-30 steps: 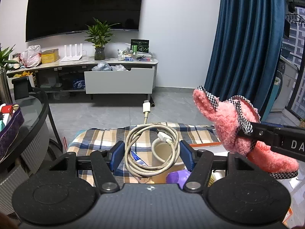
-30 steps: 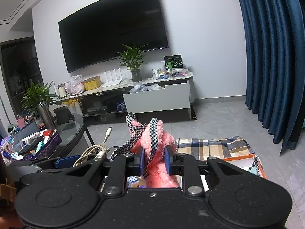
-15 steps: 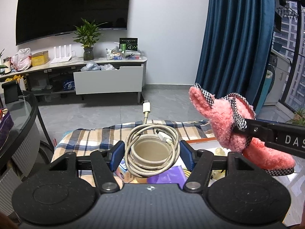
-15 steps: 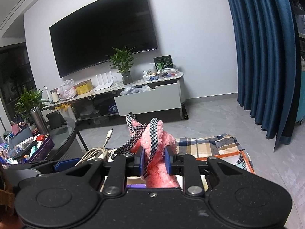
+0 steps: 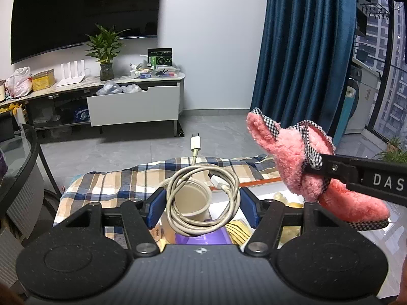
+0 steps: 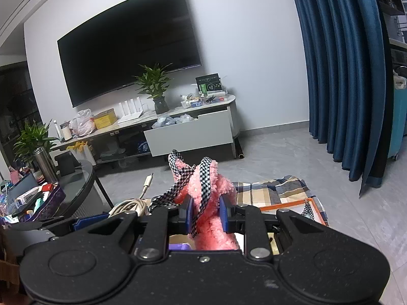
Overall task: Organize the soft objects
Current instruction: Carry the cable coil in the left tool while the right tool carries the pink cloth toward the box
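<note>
My left gripper (image 5: 201, 203) is shut on a coiled white charging cable (image 5: 203, 200), held in the air with its plug (image 5: 195, 144) pointing away. My right gripper (image 6: 204, 212) is shut on a fluffy pink slipper with checked trim (image 6: 206, 198); the slipper also shows in the left wrist view (image 5: 300, 167), right of the cable, with the black right gripper arm (image 5: 366, 178) clamped across it. The cable shows at the left in the right wrist view (image 6: 129, 207).
Below lie a plaid cloth (image 5: 122, 185), a beige cup (image 5: 190, 200), a purple item (image 5: 201, 239) and an orange-edged tray (image 6: 313, 208). A glass table (image 6: 76, 178) with clutter stands left. A TV stand (image 6: 188, 132), blue curtains (image 6: 340, 76) and grey floor lie beyond.
Both grippers have moved right together with their loads; the room has slid left in both views. The cup and purple item below have shifted under the cable. Grips are unchanged.
</note>
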A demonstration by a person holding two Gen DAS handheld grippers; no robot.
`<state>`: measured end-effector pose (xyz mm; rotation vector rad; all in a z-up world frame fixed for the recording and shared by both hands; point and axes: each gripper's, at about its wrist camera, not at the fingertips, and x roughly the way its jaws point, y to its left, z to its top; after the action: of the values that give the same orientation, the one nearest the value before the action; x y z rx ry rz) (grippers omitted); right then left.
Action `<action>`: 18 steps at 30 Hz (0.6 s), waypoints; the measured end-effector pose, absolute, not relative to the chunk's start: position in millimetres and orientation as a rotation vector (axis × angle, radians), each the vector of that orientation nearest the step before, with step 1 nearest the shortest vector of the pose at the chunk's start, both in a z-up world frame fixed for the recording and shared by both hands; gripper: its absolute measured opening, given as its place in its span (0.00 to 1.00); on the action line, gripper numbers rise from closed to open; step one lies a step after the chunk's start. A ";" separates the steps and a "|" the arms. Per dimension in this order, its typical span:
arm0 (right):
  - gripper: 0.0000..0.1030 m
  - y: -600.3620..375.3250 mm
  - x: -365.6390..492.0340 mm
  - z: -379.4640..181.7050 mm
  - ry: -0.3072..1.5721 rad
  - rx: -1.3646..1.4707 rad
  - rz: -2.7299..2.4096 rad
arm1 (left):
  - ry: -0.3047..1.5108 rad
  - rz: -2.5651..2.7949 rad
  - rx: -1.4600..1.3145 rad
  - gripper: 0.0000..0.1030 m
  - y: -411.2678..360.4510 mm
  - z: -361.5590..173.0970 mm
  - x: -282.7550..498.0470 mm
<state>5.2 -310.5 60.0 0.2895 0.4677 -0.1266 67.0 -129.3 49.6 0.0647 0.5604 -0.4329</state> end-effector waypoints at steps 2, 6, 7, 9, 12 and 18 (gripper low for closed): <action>0.26 -312.3 5.5 59.5 0.469 0.292 -0.130 | 0.561 -0.439 0.067 0.62 -131.1 49.1 66.2; 0.26 -315.8 3.8 58.6 0.469 0.296 -0.137 | 0.563 -0.454 0.074 0.62 -133.8 48.8 65.7; 0.26 -316.8 3.5 58.4 0.469 0.298 -0.139 | 0.563 -0.458 0.077 0.62 -134.7 48.6 65.6; 0.27 -317.6 2.8 58.3 0.470 0.300 -0.144 | 0.565 -0.465 0.081 0.62 -136.5 48.2 65.1; 0.27 -319.9 3.4 57.4 0.472 0.304 -0.151 | 0.566 -0.474 0.088 0.62 -141.1 47.3 64.3; 0.27 -326.6 1.2 55.4 0.474 0.310 -0.163 | 0.569 -0.493 0.099 0.62 -149.2 45.6 62.1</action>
<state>1.2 -326.6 55.4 0.3101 0.4744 -0.1634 62.1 -149.2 45.6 0.0986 0.5695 -0.4934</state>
